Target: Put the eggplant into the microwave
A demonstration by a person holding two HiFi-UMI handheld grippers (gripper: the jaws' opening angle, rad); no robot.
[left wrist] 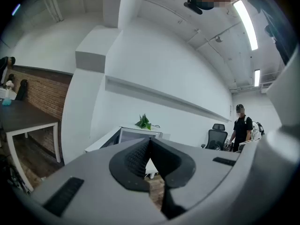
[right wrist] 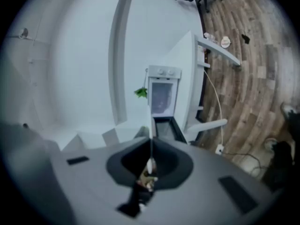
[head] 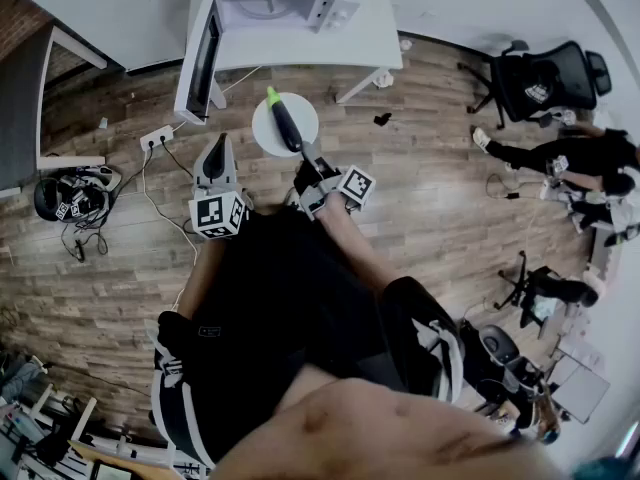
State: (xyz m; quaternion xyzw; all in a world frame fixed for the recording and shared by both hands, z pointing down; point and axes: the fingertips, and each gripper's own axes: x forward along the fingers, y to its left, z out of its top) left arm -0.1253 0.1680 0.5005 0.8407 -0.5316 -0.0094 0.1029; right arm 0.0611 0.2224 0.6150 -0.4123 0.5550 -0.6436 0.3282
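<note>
Left hand-held gripper (head: 222,143), right hand-held gripper (head: 308,164): jaws together, empty.
Dark green-tipped eggplant (head: 286,123) lies on round white stand (head: 264,130), just ahead of right one.

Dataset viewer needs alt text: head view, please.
From above: a person's right gripper reaches the near end of a dark eggplant on a small round table, left gripper alongside. Beyond, a microwave stands door open on a white desk.

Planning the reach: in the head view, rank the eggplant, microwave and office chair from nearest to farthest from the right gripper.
1. eggplant, just ahead of the right gripper
2. microwave, farther ahead on the table
3. office chair, far right
</note>
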